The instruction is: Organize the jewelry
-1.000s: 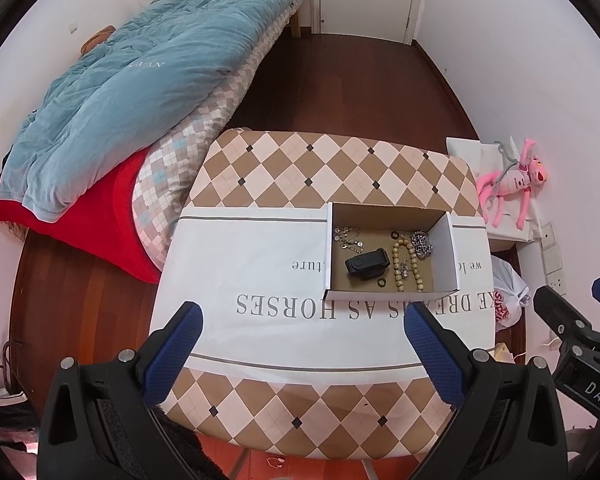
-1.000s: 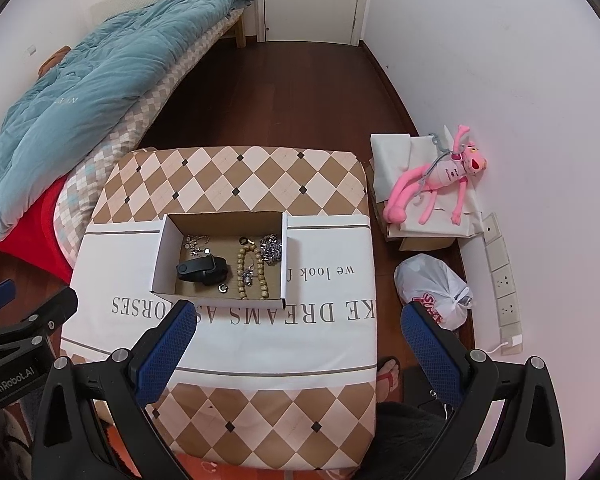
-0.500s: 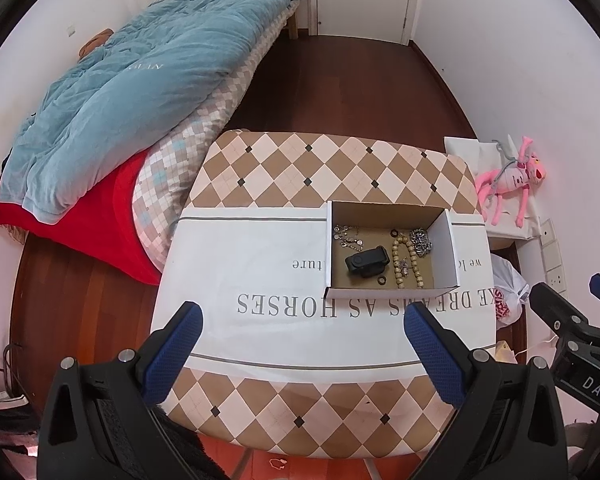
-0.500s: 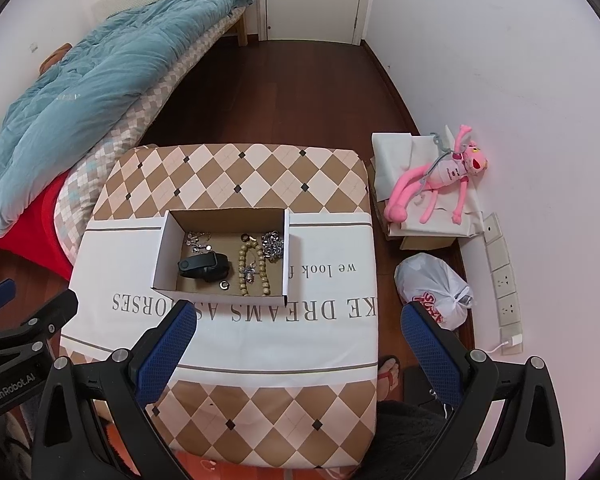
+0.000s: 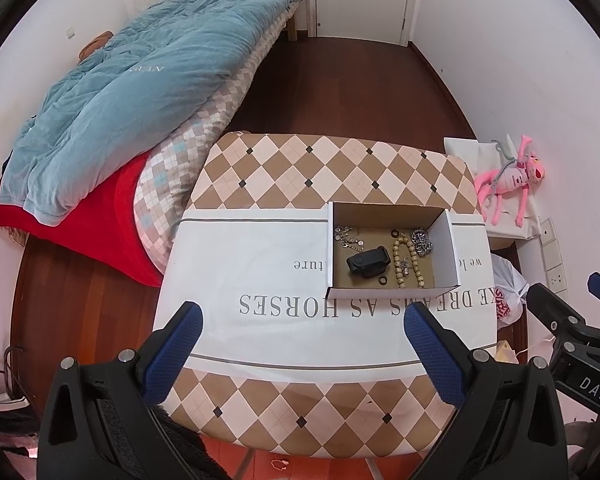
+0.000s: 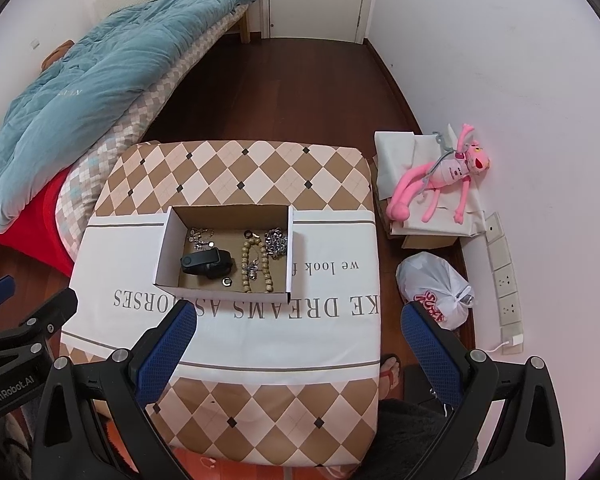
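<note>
From the left wrist view I see my left gripper (image 5: 304,344) held high above the tabletop (image 5: 260,264), its jaws spread wide with nothing between them. The open cardboard box (image 5: 446,244) sits right of centre on the white band of the cloth, and the jewelry lies inside it: a black wristband (image 5: 369,261) in the middle, a beaded bracelet (image 5: 408,258) just right of it, a silver chain (image 5: 421,237) at the far right corner, small silver pieces (image 5: 350,236) at the far left, and a tiny dark ring (image 5: 382,280) near the front wall. A bed with a blue quilt (image 5: 140,100) runs along the left, and a pink plush toy (image 5: 508,180) lies by the right wall.

From the right wrist view, my right gripper (image 6: 300,344) also hovers above the near edge of the tabletop (image 6: 320,320), jaws spread and empty. The box (image 6: 166,248) is left of centre here, with the wristband (image 6: 206,261), bracelet (image 6: 256,260) and chain (image 6: 277,240) inside. A white plastic bag (image 6: 436,284) sits on the floor to the right.
</note>
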`<state>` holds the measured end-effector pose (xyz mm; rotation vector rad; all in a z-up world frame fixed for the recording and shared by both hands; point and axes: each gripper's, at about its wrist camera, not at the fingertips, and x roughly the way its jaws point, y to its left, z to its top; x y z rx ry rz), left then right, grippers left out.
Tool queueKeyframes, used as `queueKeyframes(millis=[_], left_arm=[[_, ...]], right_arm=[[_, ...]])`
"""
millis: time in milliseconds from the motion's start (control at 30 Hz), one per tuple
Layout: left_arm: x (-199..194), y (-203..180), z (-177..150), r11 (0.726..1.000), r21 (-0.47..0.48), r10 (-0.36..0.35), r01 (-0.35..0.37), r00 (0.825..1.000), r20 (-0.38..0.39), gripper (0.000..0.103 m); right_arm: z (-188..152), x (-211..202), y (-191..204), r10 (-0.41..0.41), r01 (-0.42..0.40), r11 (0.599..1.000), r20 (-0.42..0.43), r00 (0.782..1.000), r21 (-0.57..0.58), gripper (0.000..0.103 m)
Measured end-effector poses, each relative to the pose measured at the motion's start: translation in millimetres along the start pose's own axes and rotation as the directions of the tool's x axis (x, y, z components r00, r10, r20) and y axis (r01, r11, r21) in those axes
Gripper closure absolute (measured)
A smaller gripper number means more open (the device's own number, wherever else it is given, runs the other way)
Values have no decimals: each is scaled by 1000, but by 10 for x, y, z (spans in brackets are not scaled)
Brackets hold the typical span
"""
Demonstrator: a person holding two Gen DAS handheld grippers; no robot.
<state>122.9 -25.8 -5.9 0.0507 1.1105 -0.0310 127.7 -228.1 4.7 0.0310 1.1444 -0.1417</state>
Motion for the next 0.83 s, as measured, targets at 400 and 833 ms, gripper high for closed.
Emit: queueKeyframes(millis=[400,833], left_arm=[[-25,12,15,1000,2,-2,2,1000,2,0],[-43,-7,17,1000,11,-9,9,1000,15,0]], right_arm=[[-1,-1,4,-1,1,1000,-2,1000,-4,0],[25,-27,-2,2,-2,1000,-3,1000,-10,0]])
